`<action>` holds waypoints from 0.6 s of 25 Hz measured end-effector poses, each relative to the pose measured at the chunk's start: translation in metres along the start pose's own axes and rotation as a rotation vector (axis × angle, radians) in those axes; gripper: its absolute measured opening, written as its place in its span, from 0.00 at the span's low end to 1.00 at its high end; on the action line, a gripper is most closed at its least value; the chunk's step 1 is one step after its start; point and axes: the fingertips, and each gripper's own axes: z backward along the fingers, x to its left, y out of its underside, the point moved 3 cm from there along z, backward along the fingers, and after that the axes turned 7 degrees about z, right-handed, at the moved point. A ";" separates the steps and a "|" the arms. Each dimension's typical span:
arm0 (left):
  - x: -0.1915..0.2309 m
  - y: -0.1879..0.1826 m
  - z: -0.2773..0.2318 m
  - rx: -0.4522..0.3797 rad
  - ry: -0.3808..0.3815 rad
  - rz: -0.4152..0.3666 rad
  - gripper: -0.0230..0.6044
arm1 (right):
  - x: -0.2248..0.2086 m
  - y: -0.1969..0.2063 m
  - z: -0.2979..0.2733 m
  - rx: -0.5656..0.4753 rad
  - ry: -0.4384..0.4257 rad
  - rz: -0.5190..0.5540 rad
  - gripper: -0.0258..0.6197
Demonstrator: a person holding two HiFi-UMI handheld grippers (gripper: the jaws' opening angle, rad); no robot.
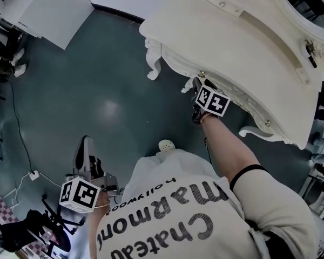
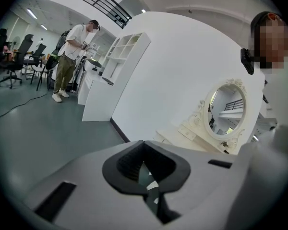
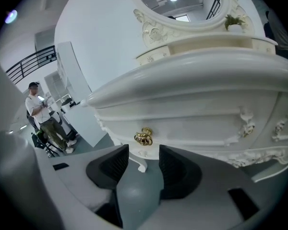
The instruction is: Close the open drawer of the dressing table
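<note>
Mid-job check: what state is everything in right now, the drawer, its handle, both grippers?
drawer: looks pushed in, front flush with the dressing table.
gold handle: free, just beyond the right gripper's jaws, untouched.
right gripper: open, empty.
left gripper: shut, empty.

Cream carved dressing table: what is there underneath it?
Beneath the cream carved dressing table, a curled white leg and grey-green floor show. Anything further back is hidden by its carved front.
</note>
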 end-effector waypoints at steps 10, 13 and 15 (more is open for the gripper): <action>-0.017 -0.011 -0.017 0.060 0.171 -0.053 0.05 | 0.016 0.030 0.067 0.003 0.044 -0.136 0.28; -0.025 -0.014 -0.018 0.094 0.236 -0.085 0.05 | 0.025 0.030 0.097 -0.014 0.074 -0.132 0.19; -0.030 -0.015 -0.016 0.113 0.274 -0.102 0.05 | 0.032 0.028 0.116 -0.025 0.084 -0.125 0.15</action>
